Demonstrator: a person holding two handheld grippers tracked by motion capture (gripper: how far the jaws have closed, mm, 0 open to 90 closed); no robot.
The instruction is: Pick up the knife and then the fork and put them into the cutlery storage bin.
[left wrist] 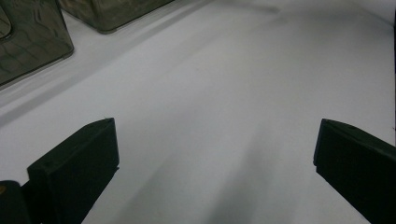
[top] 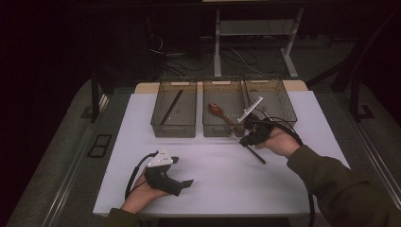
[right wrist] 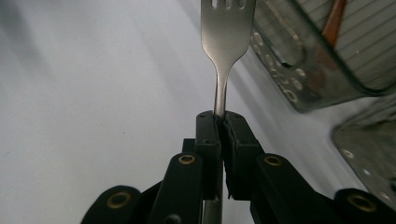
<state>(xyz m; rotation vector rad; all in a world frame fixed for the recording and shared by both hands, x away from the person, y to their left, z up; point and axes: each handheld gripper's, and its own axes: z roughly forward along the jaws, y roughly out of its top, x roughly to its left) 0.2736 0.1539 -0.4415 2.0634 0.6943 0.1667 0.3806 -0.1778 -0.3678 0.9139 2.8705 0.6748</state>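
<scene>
A white table (top: 208,165) stands in a dark room, cables (top: 189,59) trailing behind.

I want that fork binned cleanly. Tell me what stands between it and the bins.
Nothing visible blocks it. The fork is clamped in the right tool, its prongs near the middle bin, which holds a wooden spoon. Its front wall is the one thing to clear.

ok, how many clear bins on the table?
3, in a row at the far edge: left bin holding a black stick, middle bin holding a wooden spoon, right bin.
</scene>
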